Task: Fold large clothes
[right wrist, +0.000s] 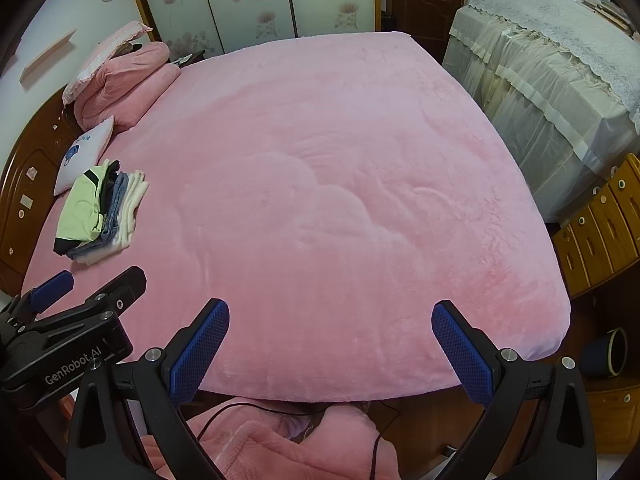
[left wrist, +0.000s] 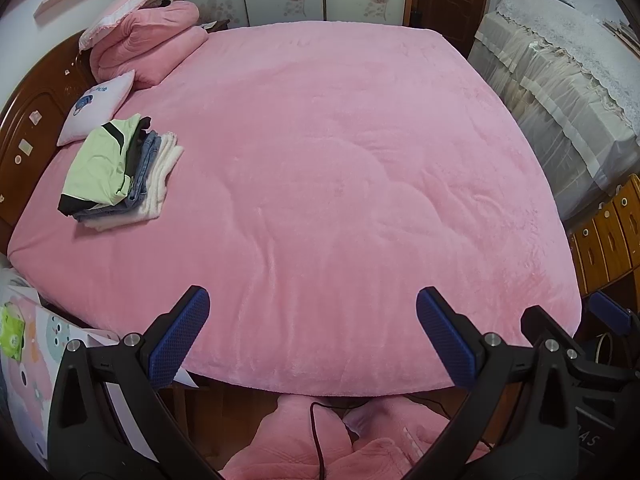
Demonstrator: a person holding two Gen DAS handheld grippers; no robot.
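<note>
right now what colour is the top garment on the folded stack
Light green with black trim, clearest in the left wrist view.

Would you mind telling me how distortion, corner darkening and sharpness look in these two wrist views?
Left wrist: strong fisheye bowing of the bed, black vignetted corners, even soft light, no glare; the folded stack is sharp. Right wrist: same bowing and dark corners; the open right tool looks crisp.

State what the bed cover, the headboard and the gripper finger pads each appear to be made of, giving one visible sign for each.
Bed cover: looks like plush fleece, pink, with a soft matte nap and faint sheen.
Headboard: apparently varnished wood, reddish-brown and glossy with carved panels.
Left gripper finger pads: probably rubber or textured plastic, blue with a fine dimpled grid.
</note>
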